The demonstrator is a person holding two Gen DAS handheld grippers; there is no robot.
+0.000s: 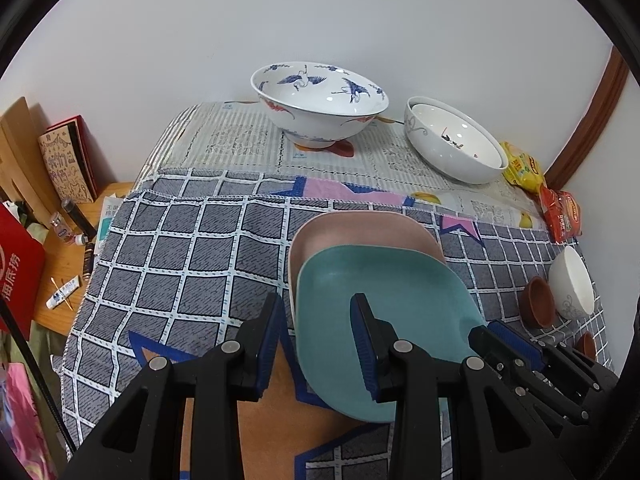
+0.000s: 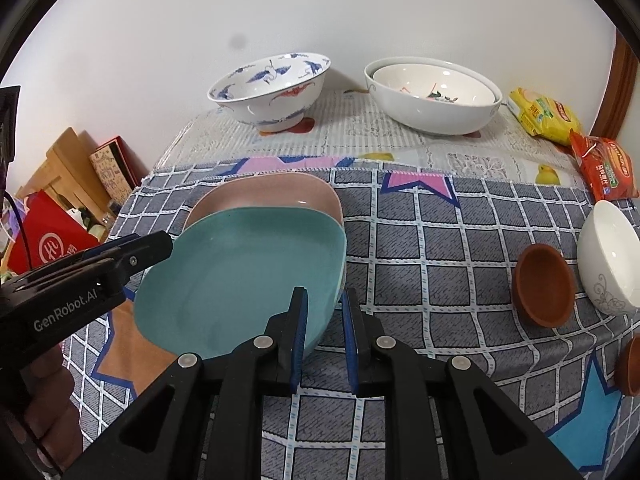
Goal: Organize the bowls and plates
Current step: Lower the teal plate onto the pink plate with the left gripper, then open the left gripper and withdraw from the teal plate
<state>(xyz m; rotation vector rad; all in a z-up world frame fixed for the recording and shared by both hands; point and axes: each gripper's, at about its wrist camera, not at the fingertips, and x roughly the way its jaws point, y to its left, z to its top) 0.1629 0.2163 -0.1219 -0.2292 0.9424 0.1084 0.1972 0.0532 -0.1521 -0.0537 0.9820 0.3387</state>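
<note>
In the middle of both frames a teal plate [image 1: 384, 316] lies stacked on a pink plate [image 1: 360, 232], the pair resting on the grey checked cloth [image 1: 180, 256]. The teal one sits shifted toward the camera, so the pink rim shows only along the far side.

My left gripper [image 1: 316, 340] has its jaws spread wide; the plate's edge passes between them, with the right finger over the teal surface, and I cannot tell whether either pad touches. My right gripper [image 2: 324, 332] has its jaws parted by a narrow gap at the near right edge of the teal plate [image 2: 240, 276]; its left finger overlaps the rim, and the gap holds nothing I can make out.

At the top of the right wrist frame stand a bowl painted with blue cranes [image 2: 268, 88] and a white bowl [image 2: 436, 96] nested in another. At the right edge are a small brown cup [image 2: 544, 284] and a small white bowl [image 2: 612, 256], close together.
</note>
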